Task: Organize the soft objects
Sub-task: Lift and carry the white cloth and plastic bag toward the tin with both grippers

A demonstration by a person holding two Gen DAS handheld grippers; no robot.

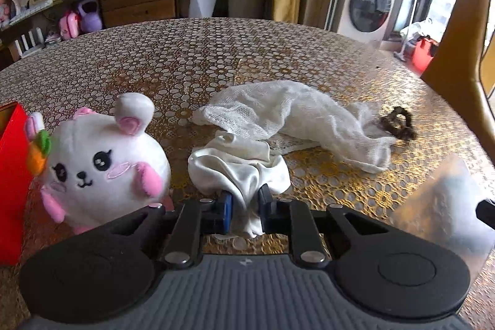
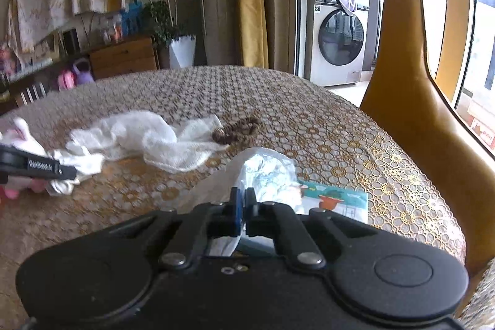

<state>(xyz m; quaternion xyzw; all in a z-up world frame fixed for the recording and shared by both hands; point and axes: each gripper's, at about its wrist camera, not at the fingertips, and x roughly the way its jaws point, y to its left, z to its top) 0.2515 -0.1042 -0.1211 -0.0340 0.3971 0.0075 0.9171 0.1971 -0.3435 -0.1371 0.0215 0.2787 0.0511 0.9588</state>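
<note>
Holding two grippers over a round table with a gold-and-white patterned cover, we have each one clamped on something soft. Our left gripper has its blue pads pressed together on a fold of a smooth white satin cloth, which bunches up on the table just beyond the fingers. Our right gripper is pinched nearly flat on the edge of a clear plastic bag with crumpled white contents; the bag lies on the near right side of the table, next to a printed card with an orange figure.

Nothing looks sorted yet, as far as we can judge. A plush white bunny with pink ears and a carrot sits at the near left, touching a red box at the table's left edge; we cannot see inside the box. A rumpled white mesh cloth sprawls across the middle, just behind the satin cloth. A brown hair scrunchie rests at its far right end, touching the mesh.

We judge the task to be at an early stage: two items are gripped but not yet put anywhere, while the bunny, mesh cloth and scrunchie remain to be handled.
</note>
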